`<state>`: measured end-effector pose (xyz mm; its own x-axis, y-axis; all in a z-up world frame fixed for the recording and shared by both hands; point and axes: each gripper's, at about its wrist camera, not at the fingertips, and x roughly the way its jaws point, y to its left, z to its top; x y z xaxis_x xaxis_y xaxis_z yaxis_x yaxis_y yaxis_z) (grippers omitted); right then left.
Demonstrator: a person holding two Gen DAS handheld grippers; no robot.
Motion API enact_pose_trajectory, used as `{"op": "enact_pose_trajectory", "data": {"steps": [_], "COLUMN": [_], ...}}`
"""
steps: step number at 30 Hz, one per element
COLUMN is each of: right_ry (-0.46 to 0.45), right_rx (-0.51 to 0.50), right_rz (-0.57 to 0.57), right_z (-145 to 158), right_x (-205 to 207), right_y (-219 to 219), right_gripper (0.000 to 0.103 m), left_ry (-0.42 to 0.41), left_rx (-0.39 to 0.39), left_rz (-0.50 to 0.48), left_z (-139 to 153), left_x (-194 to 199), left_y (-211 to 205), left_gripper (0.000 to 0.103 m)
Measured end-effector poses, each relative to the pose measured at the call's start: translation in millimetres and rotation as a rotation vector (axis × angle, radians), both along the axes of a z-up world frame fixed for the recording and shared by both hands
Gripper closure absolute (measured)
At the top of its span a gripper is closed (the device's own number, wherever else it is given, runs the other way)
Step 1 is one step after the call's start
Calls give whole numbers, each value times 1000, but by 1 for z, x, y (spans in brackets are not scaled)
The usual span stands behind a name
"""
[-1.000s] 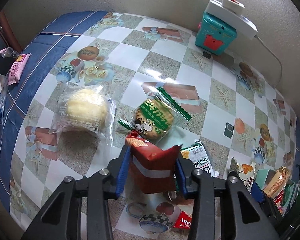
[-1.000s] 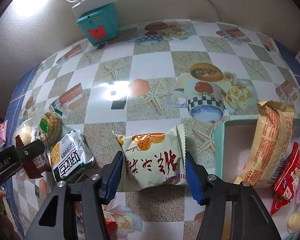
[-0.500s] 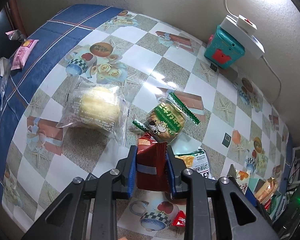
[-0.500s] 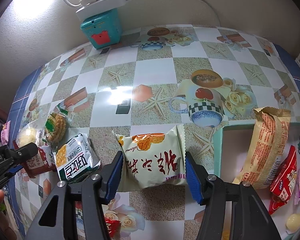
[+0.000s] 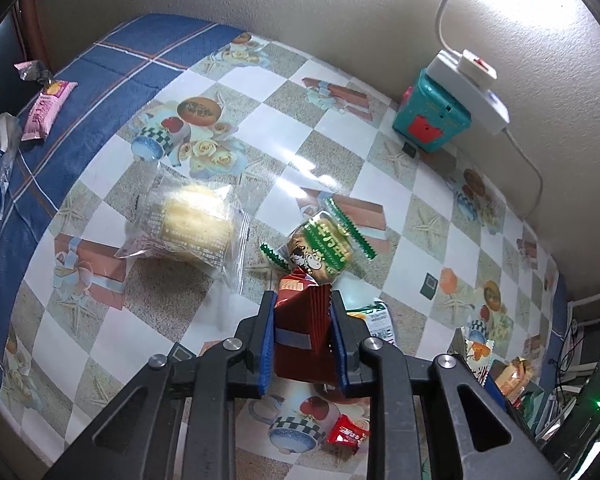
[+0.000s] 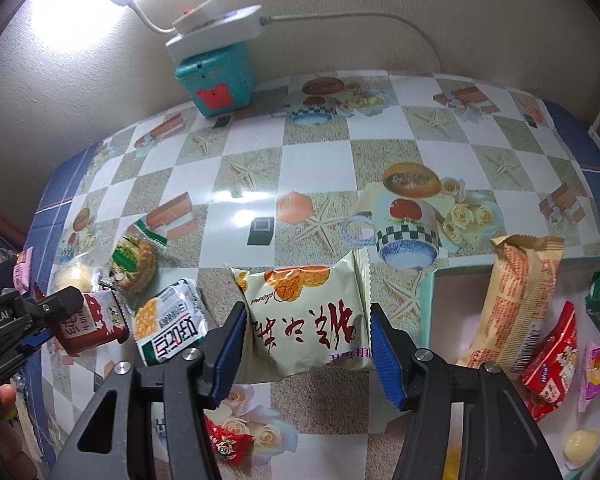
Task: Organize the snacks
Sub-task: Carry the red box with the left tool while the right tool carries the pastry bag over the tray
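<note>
Snacks lie scattered on the checkered table (image 5: 332, 152). Left gripper (image 5: 302, 320) is clamped on a red snack packet (image 5: 300, 344), squeezed narrow between both pads. Right gripper (image 6: 306, 340) holds a pale green pastry packet (image 6: 304, 316) between its 2 blue pads. At its 3 o'clock, the teal tray (image 6: 428, 300) holds an orange wafer packet (image 6: 516, 304).

power strip (image 6: 216, 30) rests atop teal box (image 6: 214, 80).
</note>
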<state>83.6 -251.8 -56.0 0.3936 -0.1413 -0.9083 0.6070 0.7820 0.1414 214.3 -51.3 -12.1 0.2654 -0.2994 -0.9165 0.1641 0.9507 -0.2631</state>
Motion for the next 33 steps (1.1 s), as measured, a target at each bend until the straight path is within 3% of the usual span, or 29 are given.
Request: {"op": "enact_pose_trajectory", "data": {"steps": [10,21,33], "right_ry": [-12,-72,-107], "right_rx": [14,-16,3], "right_rz": [-29,-81,-170], "right_z": [34,89,108], "right_x": [-25,-80,-141], "right_y": [-7,-10,-27], "right_gripper": [42,42,42], "left_ry": [-27,-68,-153], "left_rx": [-12,-22,-12], "left_rz": [-29,-76,-143], "left_z": [36,72,105], "left_x": [-21,-71,-114], "left_y": [-5,-25,-40], "left_gripper": [78,78,78]}}
